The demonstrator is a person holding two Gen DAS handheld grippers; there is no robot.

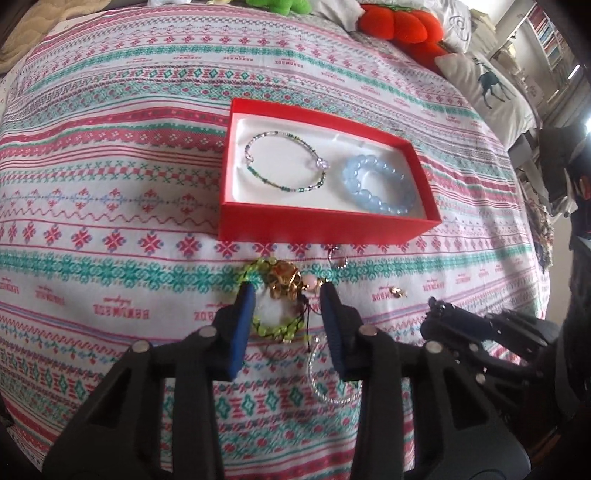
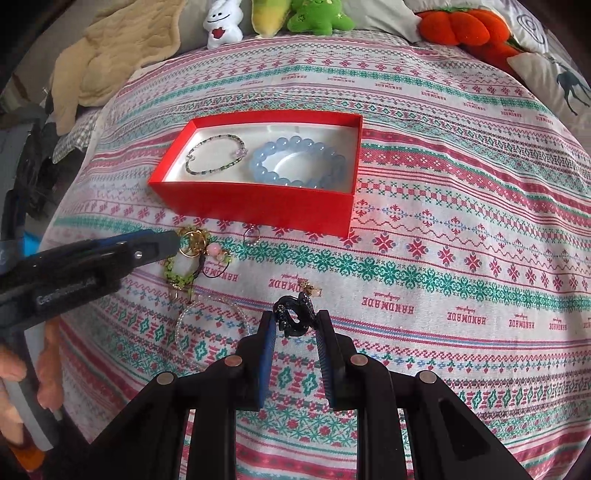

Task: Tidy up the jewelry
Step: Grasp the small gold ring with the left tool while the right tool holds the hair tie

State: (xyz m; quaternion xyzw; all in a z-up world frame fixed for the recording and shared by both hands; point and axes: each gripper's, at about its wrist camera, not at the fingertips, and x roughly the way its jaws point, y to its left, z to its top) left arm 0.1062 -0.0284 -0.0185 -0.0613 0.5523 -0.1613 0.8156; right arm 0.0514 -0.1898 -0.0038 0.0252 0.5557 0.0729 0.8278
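A red box (image 1: 317, 230) (image 2: 258, 206) with a white lining holds a thin beaded bracelet (image 1: 284, 162) (image 2: 216, 157) and a pale blue bead bracelet (image 1: 376, 184) (image 2: 295, 162). My left gripper (image 1: 288, 295) (image 2: 173, 240) is open around a green bead bracelet with a gold charm (image 1: 280, 284) (image 2: 184, 266) lying on the cloth. My right gripper (image 2: 295, 321) (image 1: 436, 306) is shut on a small black ring-shaped piece (image 2: 293, 317), held just above the cloth.
A clear bead hoop (image 1: 332, 376) (image 2: 207, 325), a small silver ring (image 1: 338, 258) (image 2: 252, 236) and a small gold earring (image 1: 397, 293) (image 2: 308, 286) lie on the patterned bedspread. Plush toys (image 2: 317, 16) and pillows (image 1: 487, 92) line the far edge.
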